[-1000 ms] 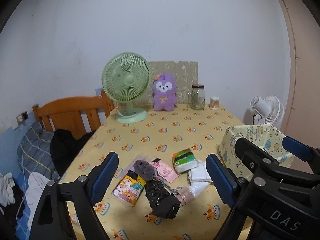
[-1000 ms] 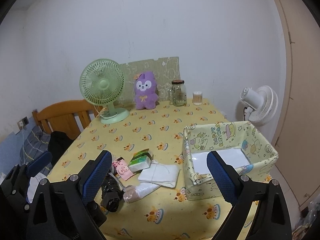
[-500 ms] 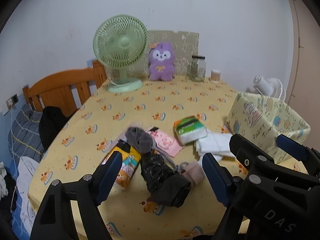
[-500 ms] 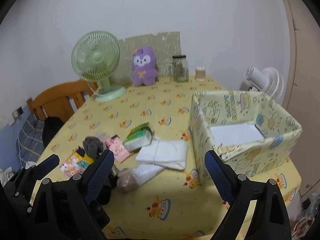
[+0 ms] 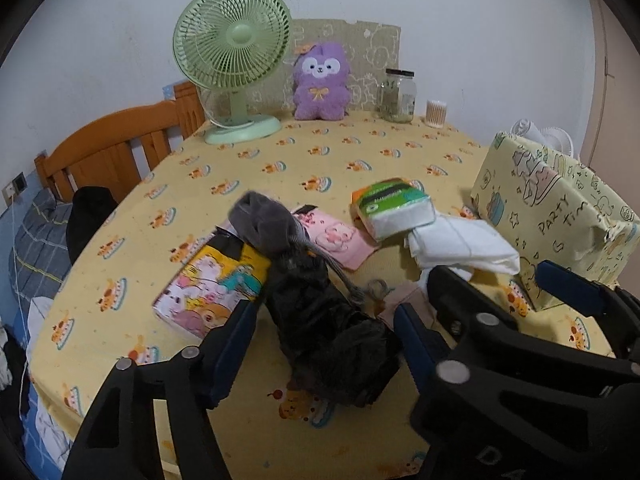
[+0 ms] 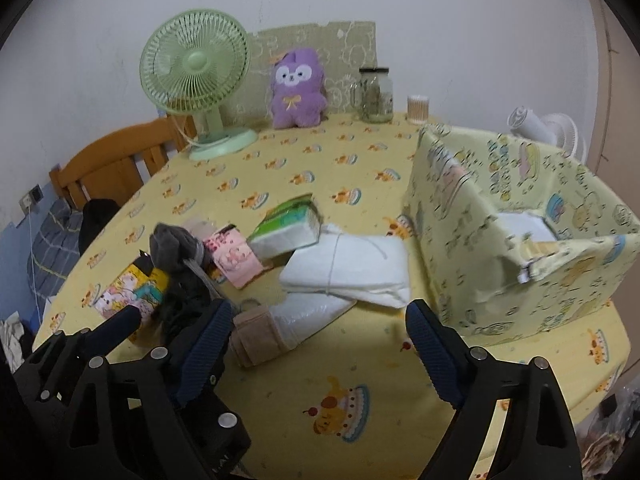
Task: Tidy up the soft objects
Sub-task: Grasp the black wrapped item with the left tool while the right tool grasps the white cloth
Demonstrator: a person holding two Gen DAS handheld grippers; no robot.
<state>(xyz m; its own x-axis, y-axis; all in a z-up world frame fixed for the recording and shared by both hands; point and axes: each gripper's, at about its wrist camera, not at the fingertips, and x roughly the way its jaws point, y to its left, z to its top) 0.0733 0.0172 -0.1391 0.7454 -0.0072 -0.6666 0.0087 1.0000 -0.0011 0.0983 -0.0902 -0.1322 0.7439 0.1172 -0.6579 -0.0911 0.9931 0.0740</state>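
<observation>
A pile of soft things lies on the yellow tablecloth [image 5: 280, 168]: a black bundle [image 5: 328, 320] with a grey sock [image 5: 264, 220] on top, a cartoon tissue pack [image 5: 212, 284], a pink pack [image 5: 340, 236], a green tissue pack [image 5: 396, 204], folded white cloth [image 6: 352, 264] and a beige-and-white roll [image 6: 288, 324]. My left gripper [image 5: 324, 340] is open, its jaws on either side of the black bundle. My right gripper [image 6: 316, 340] is open and empty, just in front of the roll. A patterned yellow box [image 6: 516, 232] stands on the right.
A green fan [image 5: 236, 56], a purple plush [image 5: 320, 80], a glass jar [image 5: 396, 96] and a small cup of swabs [image 5: 436, 114] stand at the table's back edge. A wooden chair [image 5: 108, 148] is at the left. A white fan [image 6: 548, 128] stands behind the box.
Both grippers have moved forward and down toward the pile. The left jaws now flank the black bundle; the right gripper is close to the roll. Both stay open.
</observation>
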